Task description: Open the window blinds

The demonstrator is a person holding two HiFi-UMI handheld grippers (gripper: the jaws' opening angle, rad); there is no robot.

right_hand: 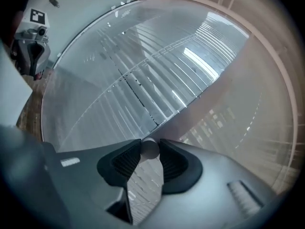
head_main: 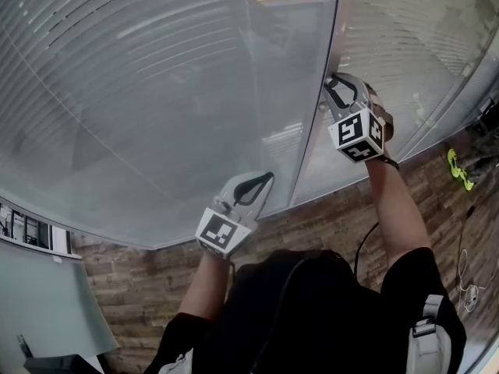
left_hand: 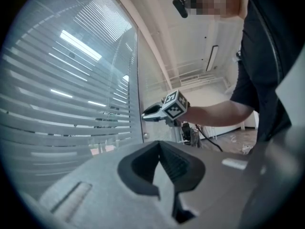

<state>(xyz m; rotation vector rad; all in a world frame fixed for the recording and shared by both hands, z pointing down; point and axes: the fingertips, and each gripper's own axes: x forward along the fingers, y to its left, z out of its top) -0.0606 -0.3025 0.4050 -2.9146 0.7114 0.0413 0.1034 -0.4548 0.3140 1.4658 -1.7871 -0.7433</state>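
Blinds (head_main: 156, 76) (slatted); right gripper (head_main: 330, 80) pinches knob (right_hand: 149, 149).

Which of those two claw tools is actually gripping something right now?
The right gripper: its jaws pinch a small round knob at the window frame. The left gripper is lower down, jaws together on nothing.
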